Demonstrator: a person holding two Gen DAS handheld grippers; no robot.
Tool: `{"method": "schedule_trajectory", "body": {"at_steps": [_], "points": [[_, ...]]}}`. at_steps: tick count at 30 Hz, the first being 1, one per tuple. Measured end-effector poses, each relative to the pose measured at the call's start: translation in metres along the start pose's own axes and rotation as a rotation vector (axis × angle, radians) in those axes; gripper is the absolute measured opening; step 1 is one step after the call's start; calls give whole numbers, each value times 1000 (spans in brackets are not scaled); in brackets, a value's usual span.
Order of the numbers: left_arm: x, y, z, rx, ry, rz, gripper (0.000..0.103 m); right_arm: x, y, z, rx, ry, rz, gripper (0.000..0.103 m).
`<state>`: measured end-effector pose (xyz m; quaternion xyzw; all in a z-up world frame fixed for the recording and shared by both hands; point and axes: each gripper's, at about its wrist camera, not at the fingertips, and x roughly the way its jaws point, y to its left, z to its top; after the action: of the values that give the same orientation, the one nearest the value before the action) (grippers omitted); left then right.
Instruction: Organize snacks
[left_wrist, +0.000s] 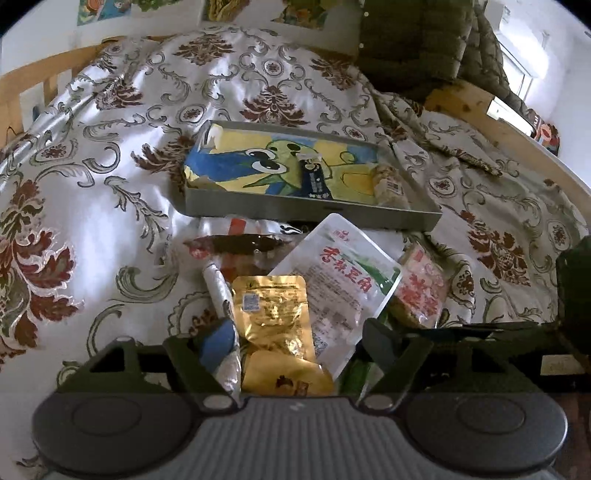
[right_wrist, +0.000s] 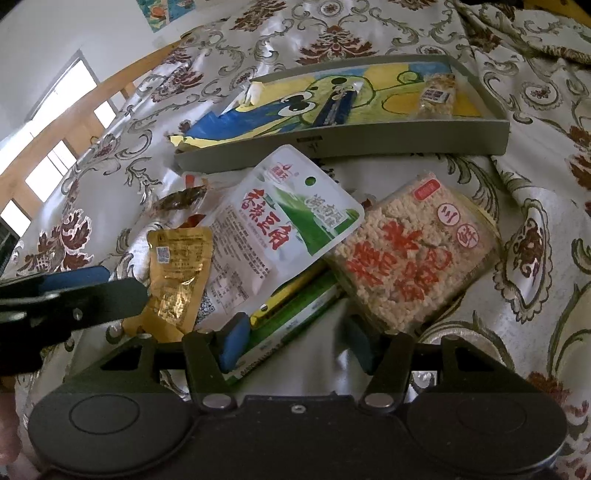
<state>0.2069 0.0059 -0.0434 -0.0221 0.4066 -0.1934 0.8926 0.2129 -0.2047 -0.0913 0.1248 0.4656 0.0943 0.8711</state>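
progress: early days I'd say, most of the snacks aren't sorted yet
done so far: two things sit in the shallow grey rectangular tray with the cartoon-print liner (left_wrist: 369, 216): a dark slim stick packet (left_wrist: 314, 177) near the middle and a clear wrapped rice-puff bar (left_wrist: 389, 182) at its right end
still left: a whole pile on the floral satin bedspread (left_wrist: 110, 147), just near side of the tray
pile: gold foil pouch (left_wrist: 273, 306), white pouch with red lettering and green picture (right_wrist: 280, 218), clear pack of puffed rice cake with red characters (right_wrist: 413, 254), a dark glossy packet (left_wrist: 236, 245) further back, and a green and white flat box (right_wrist: 291, 321) poking out from under the white pouch
look of the pile: overlapping and messy, the white pouch lies across the others, the gold one is crinkly and shiny
left tongs (left_wrist: 295, 343): fairly wide, straddling the near end of the gold pouch, can't tell if the pads actually press it
right tongs (right_wrist: 295, 343): about half open at the near edge of the green box, nothing visibly clamped
my guess: the gold pouch goes to the tray next
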Motion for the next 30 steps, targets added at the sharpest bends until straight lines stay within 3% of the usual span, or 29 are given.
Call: {"method": "schedule_trajectory", "body": {"at_steps": [6, 11, 13, 15, 19, 24, 27, 28, 30], "points": [[-15, -13, -1, 86, -99, -56, 85, 6, 6, 3, -26, -1, -5, 64], [17, 6, 1, -45, 62, -47, 80, 13, 8, 3, -60, 15, -22, 65], [28, 19, 2, -127, 130, -70, 77, 12, 10, 4, -80, 40, -30, 61], [37, 28, -2, -167, 170, -71, 72, 9, 13, 5, -102, 77, -42, 48], [44, 28, -3, -139, 190, -34, 65, 3, 15, 3, -115, 98, -44, 39], [55, 16, -2, -55, 183, 5, 63, 15, 6, 6, -32, 118, -17, 48], [57, 8, -3, -5, 176, 21, 63, 15, 3, 6, -4, 119, -6, 47], [57, 7, -3, -3, 178, 24, 62, 14, 3, 6, -4, 117, -6, 46], [53, 8, -3, -2, 180, 30, 55, 10, 1, 4, 13, 116, 3, 32]]}}
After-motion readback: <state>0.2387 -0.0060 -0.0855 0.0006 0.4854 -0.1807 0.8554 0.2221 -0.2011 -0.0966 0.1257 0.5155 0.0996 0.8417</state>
